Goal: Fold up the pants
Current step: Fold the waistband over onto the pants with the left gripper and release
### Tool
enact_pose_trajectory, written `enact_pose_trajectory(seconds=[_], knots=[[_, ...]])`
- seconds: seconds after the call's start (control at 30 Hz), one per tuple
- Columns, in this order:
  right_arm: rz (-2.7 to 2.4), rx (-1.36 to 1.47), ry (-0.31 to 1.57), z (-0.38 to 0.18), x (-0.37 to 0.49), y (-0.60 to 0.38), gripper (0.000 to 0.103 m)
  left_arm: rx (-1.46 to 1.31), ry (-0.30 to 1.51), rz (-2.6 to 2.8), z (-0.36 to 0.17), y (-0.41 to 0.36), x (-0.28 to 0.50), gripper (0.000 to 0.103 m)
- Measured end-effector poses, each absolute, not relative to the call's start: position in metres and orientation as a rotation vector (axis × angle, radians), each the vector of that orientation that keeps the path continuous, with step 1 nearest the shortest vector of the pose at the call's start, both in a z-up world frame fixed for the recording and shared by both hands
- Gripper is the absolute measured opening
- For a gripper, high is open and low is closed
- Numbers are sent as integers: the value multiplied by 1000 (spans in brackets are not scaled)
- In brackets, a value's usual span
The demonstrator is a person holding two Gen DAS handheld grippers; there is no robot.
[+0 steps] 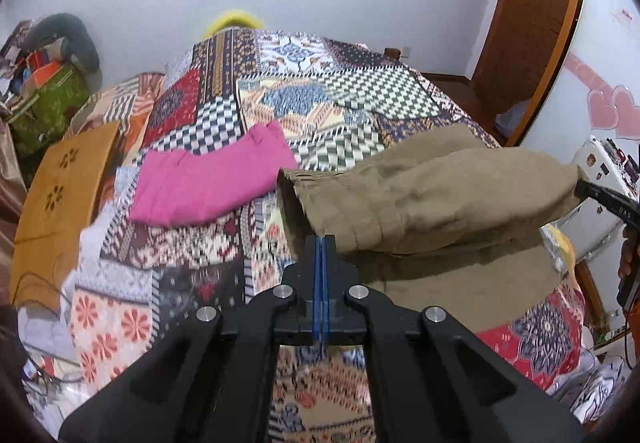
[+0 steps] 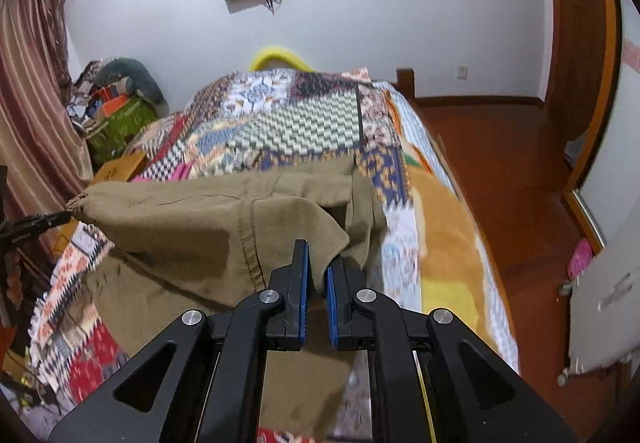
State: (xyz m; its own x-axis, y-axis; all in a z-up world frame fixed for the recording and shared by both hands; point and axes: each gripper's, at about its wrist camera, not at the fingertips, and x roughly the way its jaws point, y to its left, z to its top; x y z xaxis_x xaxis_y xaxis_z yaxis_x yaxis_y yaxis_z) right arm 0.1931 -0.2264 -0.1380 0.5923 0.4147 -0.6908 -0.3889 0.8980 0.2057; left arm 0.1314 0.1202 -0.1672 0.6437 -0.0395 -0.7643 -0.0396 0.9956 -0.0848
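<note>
The bed [image 2: 304,123] with its busy patchwork quilt is my workspace. The khaki woven cotton pants [image 1: 424,199] hang stretched above it, soft, light and floppy, so corners are the sensible hold. My left claw [image 1: 323,243] pinches one corner, my right claw [image 2: 316,263] another. No containers are in play here.

Right claw [image 2: 316,263] (closed) on khaki pants [image 2: 208,219]
</note>
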Motion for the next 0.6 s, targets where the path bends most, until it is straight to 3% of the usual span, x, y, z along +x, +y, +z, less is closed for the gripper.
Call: enact_pose_trajectory(seconds=[0.4, 0.6], knots=[[447, 12, 943, -180, 154, -243, 7, -65, 912, 3, -175, 108, 104, 0], [431, -23, 956, -183, 146, -246, 7, -4, 941, -32, -175, 85, 104, 6]])
